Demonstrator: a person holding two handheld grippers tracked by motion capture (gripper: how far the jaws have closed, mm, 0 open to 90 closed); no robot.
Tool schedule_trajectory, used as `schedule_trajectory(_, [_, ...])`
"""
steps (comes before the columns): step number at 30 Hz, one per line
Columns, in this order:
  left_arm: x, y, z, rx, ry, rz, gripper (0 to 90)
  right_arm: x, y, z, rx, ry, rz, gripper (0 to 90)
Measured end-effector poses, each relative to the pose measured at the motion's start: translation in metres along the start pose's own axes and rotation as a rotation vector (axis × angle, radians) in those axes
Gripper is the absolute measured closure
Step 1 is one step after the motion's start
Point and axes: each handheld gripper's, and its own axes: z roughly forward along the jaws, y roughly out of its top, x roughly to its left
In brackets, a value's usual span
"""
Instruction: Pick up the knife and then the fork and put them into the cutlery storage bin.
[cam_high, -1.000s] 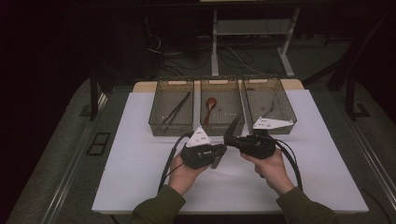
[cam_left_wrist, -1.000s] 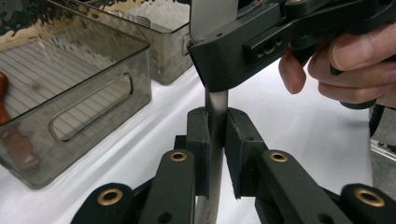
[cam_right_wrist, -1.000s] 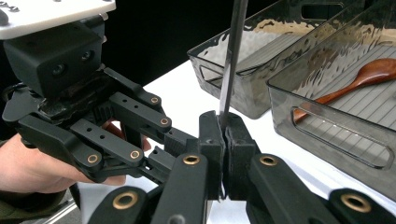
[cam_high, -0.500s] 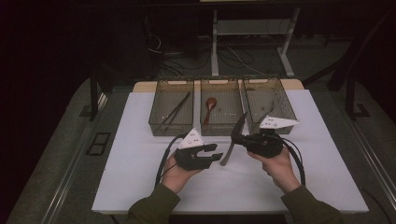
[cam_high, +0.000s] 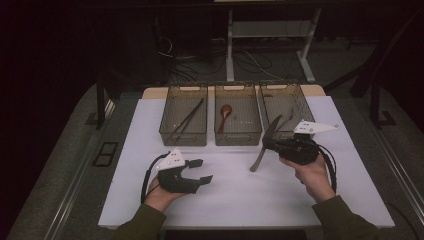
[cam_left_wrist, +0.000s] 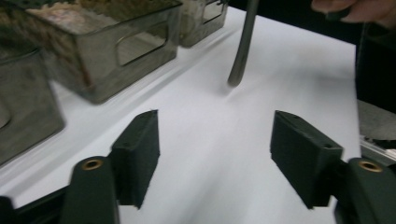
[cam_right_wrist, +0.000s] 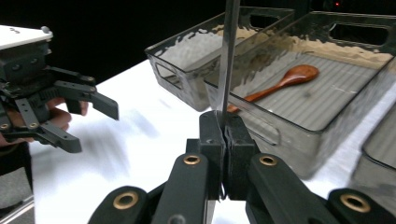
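Now, centre-right: your right gripper (cam_high: 267, 145) clamps a knife (cam_high: 263, 143), handle end down | lower left: your left gripper (cam_high: 199, 171) gapes wide, empty.

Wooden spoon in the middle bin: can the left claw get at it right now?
Probably yes: the left claw is open, the grey middle bin has no lid, and the brown wooden spoon lies alone in it.

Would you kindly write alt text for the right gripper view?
The right gripper clamps a thin metal knife upright above a white table. Behind it, a clear bin holds a wooden spoon; the open left gripper sits opposite.
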Motion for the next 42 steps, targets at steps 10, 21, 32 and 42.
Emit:
schedule_trajectory(10, [0.003,-0.018,-0.014,-0.008,0.061,0.005,7.5,-0.016,0.004,-0.016,0.021,-0.05,0.01,87.0])
schedule_trajectory(21, [0.006,-0.02,-0.009,0.034,0.058,-0.013,0.0,-0.039,0.023,-0.045,0.008,-0.127,0.017,87.0])
schedule_trajectory(32, [0.004,-0.019,-0.009,0.027,0.072,-0.007,0.0,-0.06,0.059,-0.077,-0.029,-0.217,0.003,87.1])
schedule_trajectory(42, [0.005,-0.019,-0.009,0.02,0.076,0.001,0.0,-0.091,0.093,-0.083,-0.021,-0.326,-0.009,87.0])
